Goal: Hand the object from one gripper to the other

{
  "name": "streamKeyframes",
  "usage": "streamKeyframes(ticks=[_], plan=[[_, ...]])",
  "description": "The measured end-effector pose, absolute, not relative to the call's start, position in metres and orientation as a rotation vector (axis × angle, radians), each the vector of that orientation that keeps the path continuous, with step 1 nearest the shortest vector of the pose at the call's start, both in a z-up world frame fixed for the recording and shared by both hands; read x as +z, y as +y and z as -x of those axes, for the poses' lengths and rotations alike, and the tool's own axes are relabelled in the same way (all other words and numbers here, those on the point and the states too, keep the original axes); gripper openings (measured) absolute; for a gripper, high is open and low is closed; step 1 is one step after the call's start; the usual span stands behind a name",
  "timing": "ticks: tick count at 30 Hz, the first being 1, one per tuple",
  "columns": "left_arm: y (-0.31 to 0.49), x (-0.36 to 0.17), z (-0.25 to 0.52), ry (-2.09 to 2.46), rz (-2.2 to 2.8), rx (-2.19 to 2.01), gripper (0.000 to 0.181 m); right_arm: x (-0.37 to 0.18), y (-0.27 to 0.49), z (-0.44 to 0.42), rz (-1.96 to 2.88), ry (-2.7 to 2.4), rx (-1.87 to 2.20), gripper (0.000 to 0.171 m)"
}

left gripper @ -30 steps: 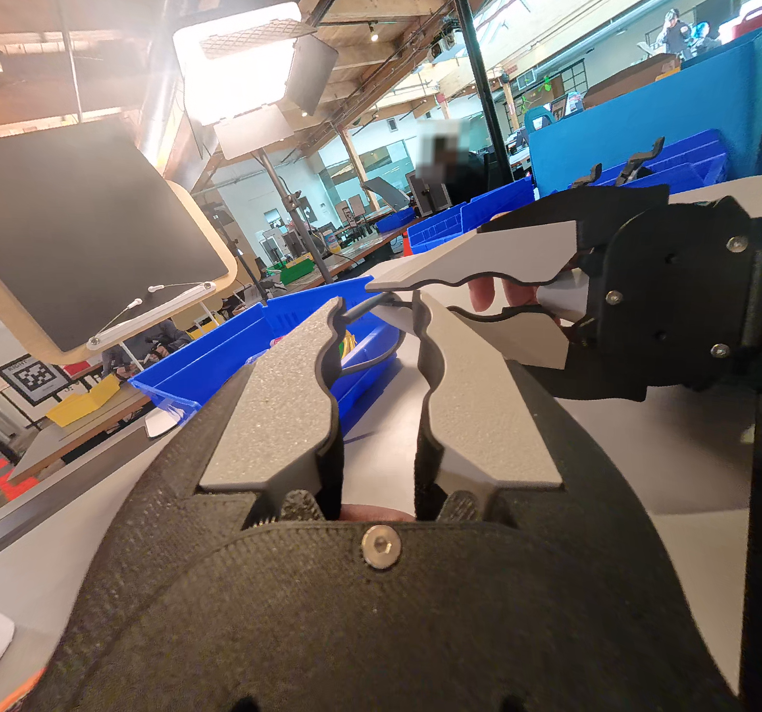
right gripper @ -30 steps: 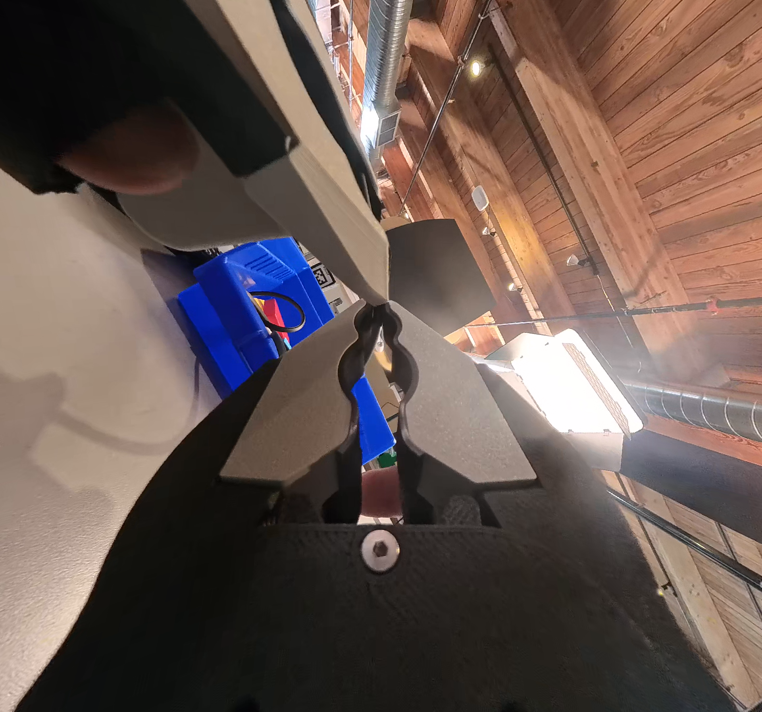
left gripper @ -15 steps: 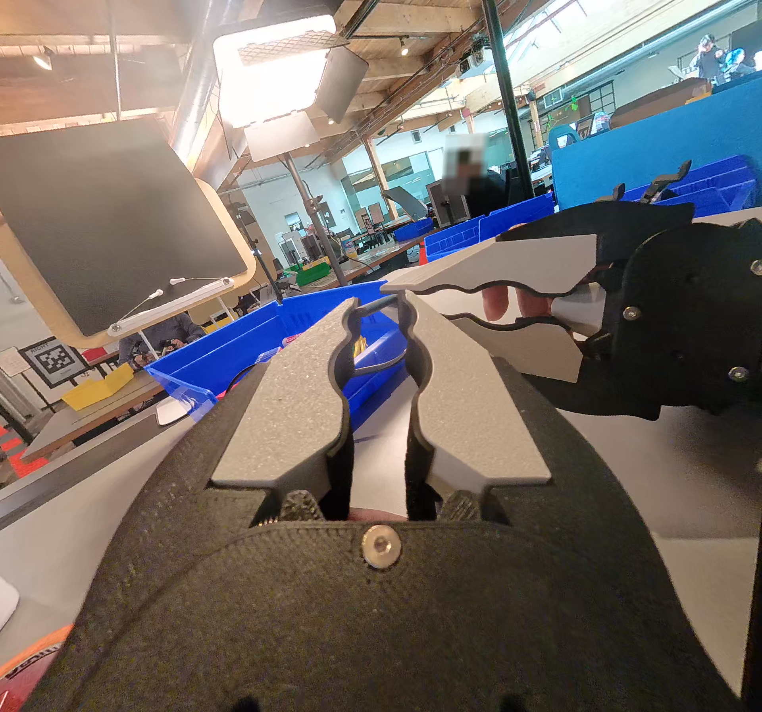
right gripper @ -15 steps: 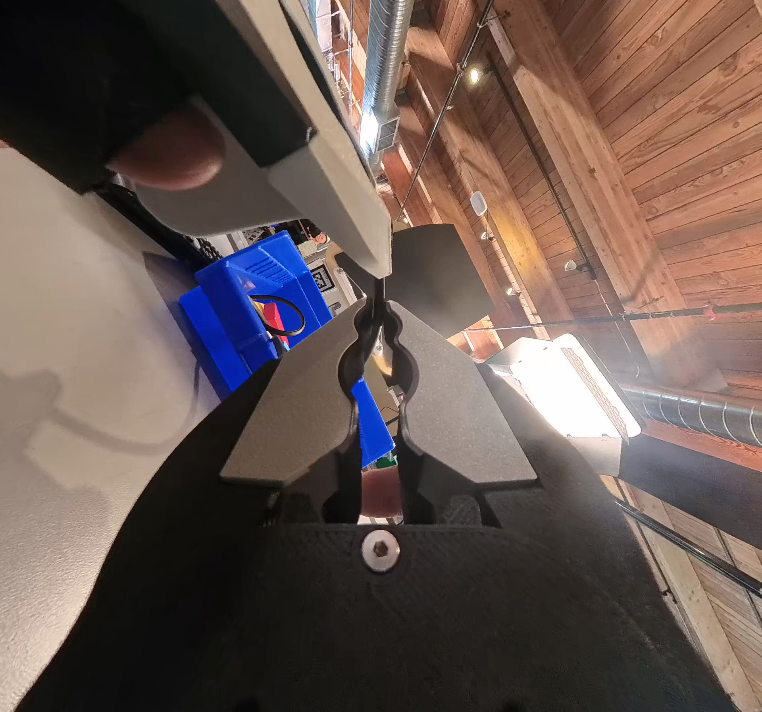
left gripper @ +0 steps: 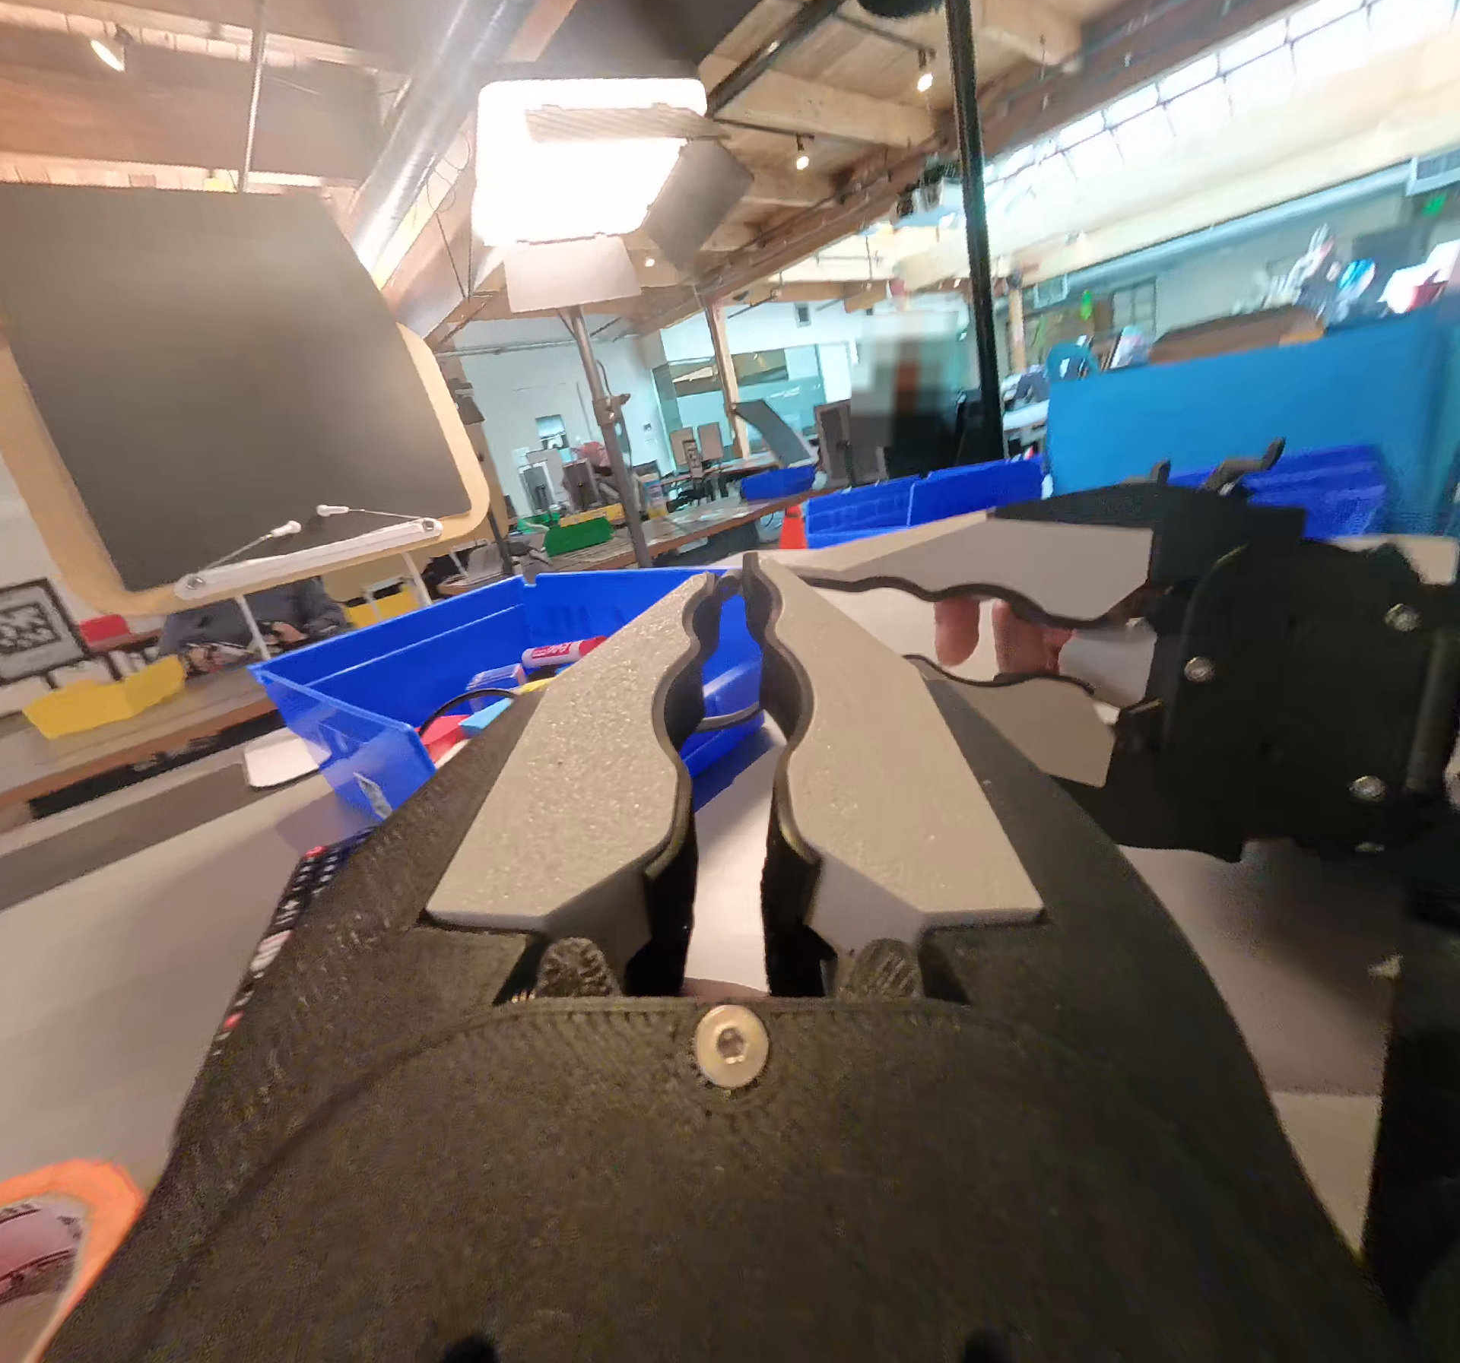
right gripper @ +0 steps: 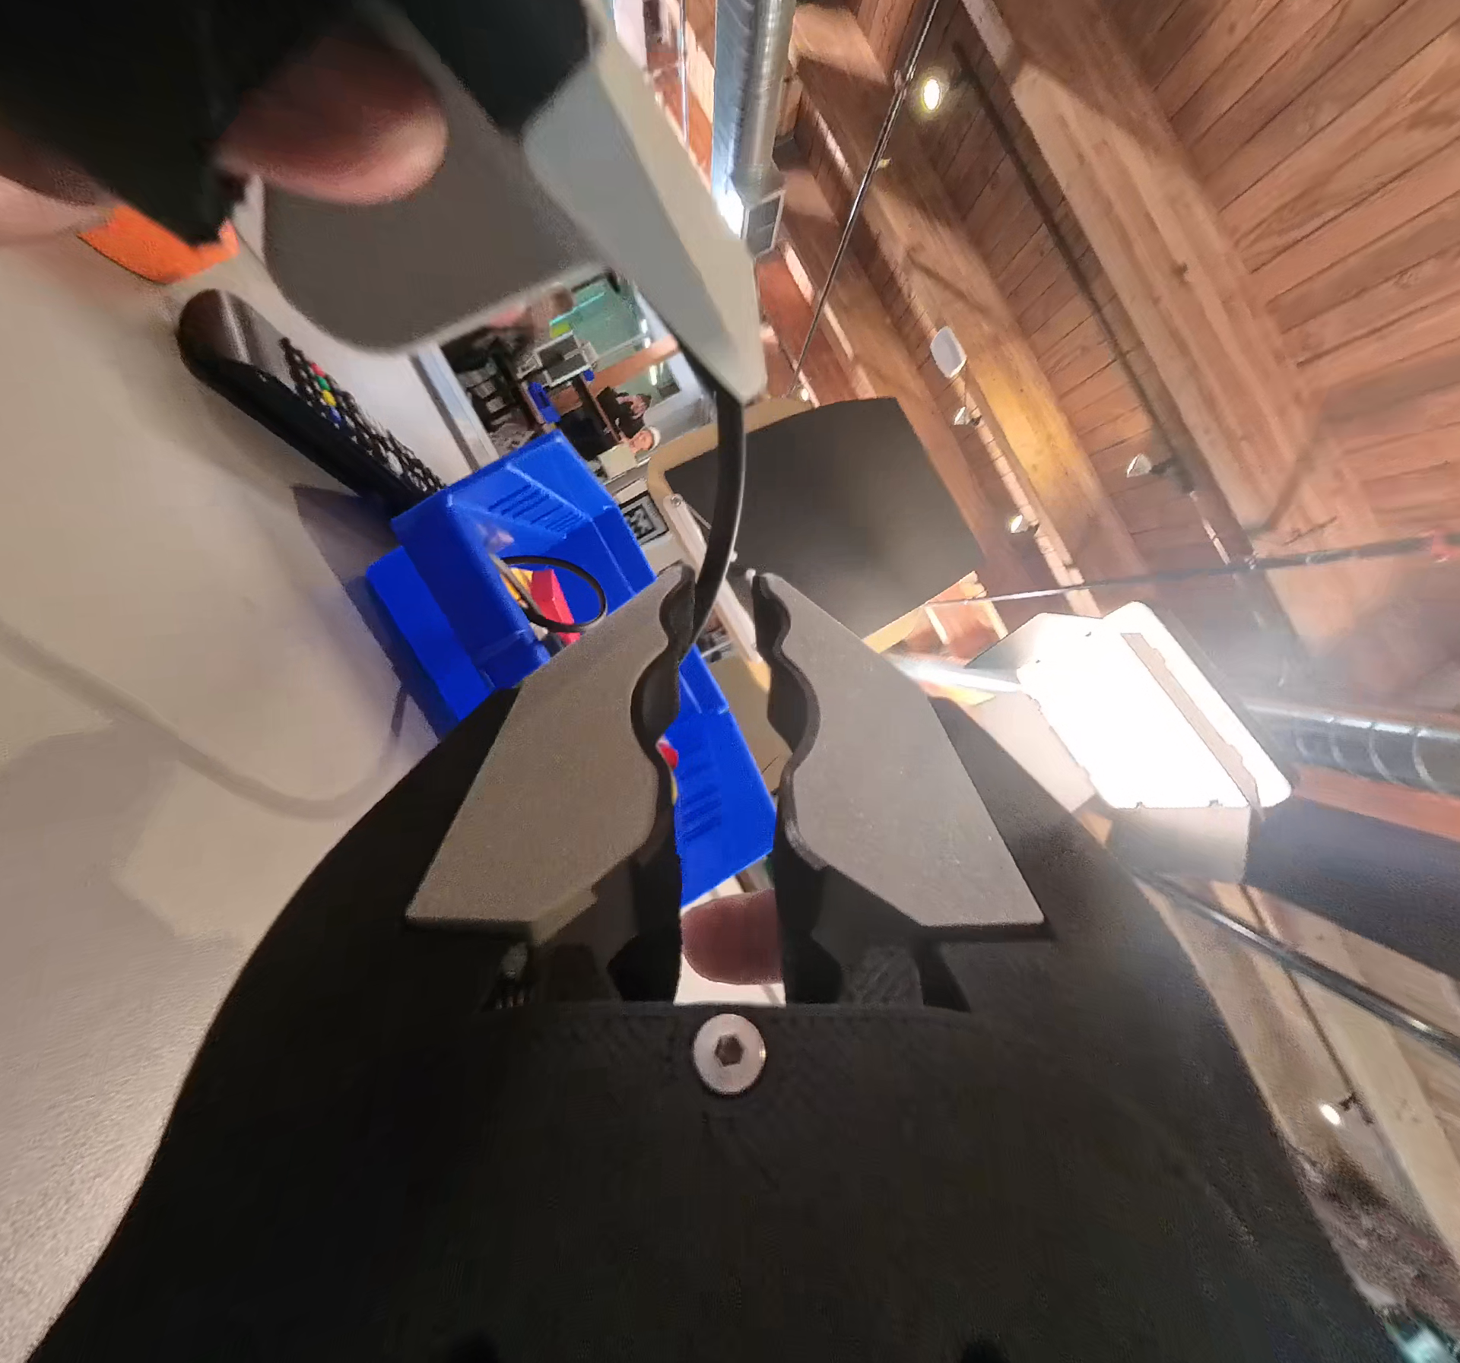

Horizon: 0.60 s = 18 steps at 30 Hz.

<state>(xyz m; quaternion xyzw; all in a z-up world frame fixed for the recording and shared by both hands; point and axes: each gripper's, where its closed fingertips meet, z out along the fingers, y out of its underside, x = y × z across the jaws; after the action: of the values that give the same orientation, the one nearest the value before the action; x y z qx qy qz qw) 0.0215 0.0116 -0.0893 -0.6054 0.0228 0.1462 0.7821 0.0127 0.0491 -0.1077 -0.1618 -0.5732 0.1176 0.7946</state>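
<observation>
The object is a thin black elastic band (right gripper: 731, 488). My left gripper (left gripper: 739, 581) is shut, with one end of the band pinched at its tips. Part of the loop shows through the gap lower between its fingers (left gripper: 723, 718). In the right wrist view the left gripper (right gripper: 731, 381) comes in from the upper left, and the band hangs from its tip down to my right gripper (right gripper: 723, 579). The right gripper's jaws stand apart, and the band runs along the inner edge of its left fingertip (right gripper: 671, 598). In the left wrist view the right gripper (left gripper: 861, 618) reaches in from the right, open.
A blue bin (left gripper: 442, 662) with small items and another black loop stands behind the grippers on the grey table (left gripper: 118, 954); it also shows in the right wrist view (right gripper: 490, 527). A black remote (right gripper: 316, 409) and an orange-edged item (left gripper: 55, 1230) lie on the table. A bright lamp panel (left gripper: 585, 156) hangs overhead. About 5 cm separates my left fingertips from my right.
My right gripper has opened and let go of the band. My left gripper stays shut on it, and the two grippers have drawn slightly apart.
</observation>
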Motion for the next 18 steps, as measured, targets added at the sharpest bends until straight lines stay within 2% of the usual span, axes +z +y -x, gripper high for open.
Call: streamKeyframes(ticks=[5, 16, 18], plan=[[0.005, -0.079, -0.029, 0.036, 1.238, 0.117, 0.006, -0.113, 0.067, -0.008, 0.438, -1.247, 0.208, 0.014], [0.009, -0.083, -0.033, 0.044, 1.248, 0.054, 0.007, -0.110, 0.068, -0.009, 0.443, -1.233, 0.210, 0.009], [0.016, -0.090, -0.031, 0.031, 1.294, 0.053, 0.017, -0.108, 0.067, -0.010, 0.439, -1.225, 0.230, 0.006]])
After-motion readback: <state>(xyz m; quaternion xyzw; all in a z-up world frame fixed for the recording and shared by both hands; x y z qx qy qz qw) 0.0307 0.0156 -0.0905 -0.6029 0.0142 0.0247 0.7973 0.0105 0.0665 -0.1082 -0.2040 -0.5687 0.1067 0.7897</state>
